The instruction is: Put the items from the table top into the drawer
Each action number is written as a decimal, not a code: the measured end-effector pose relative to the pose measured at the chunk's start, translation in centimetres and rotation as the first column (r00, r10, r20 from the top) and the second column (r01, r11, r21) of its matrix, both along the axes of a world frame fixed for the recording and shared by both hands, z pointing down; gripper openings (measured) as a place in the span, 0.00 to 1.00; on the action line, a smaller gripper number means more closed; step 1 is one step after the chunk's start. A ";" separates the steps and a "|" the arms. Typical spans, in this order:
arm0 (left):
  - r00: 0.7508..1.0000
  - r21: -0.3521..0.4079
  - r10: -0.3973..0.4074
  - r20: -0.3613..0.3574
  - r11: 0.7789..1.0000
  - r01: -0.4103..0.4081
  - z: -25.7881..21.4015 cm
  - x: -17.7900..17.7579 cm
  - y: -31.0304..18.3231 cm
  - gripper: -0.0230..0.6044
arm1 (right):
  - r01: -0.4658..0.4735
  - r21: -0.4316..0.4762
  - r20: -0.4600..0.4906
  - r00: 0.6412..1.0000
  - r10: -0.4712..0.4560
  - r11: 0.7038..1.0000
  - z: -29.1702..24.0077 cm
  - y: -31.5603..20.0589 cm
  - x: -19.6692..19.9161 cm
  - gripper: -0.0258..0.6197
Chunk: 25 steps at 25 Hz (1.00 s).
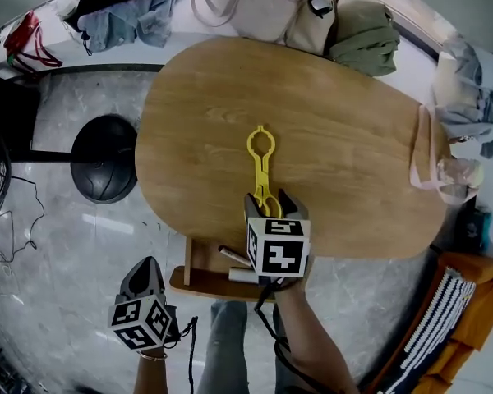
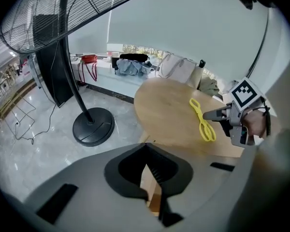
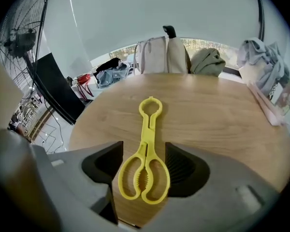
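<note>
Yellow plastic tongs shaped like scissors [image 1: 261, 171] lie flat near the middle of the oval wooden table [image 1: 353, 138]. The ring end points to the top of the frame and the two finger loops sit at the near edge. They look light and stiff, a bit slippery, and not easy to break. I think the best place to pinch is the thin neck just above the loops. At the lower left, the left claw [image 1: 148, 263] hangs over the floor with its jaws together and nothing in them. Just right of it, the open wooden drawer [image 1: 199, 281] sticks out under the table edge with a dark pen and a small white thing inside. Next, the right claw [image 1: 269, 199] has its jaws apart, one on each side of the loops, not squeezing. The tabletop looks smooth. A shiny grey stone floor [image 1: 66, 245] and a black round fan base [image 1: 104, 169] are at the left, bags and clothes [image 1: 271, 6] run along the top, and a pinkish bag [image 1: 444, 171] sits at the right edge.
</note>
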<state>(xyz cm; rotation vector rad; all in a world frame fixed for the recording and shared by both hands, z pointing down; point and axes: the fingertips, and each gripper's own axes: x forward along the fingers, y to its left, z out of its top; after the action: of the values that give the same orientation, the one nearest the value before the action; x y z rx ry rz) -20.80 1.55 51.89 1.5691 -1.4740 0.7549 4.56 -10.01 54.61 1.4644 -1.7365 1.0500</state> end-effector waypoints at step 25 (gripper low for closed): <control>1.000 -0.020 -0.009 -0.011 1.000 0.009 1.5 0.4 -3.2 0.03 | 0.015 -0.061 -0.051 0.999 -0.018 0.998 2.8 -3.5 -0.2 0.38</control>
<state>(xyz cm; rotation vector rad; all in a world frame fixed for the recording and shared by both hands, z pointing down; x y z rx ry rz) -20.38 -1.65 53.36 1.5483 -1.4600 0.7528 4.34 -13.50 57.37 1.4251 -1.6638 1.0387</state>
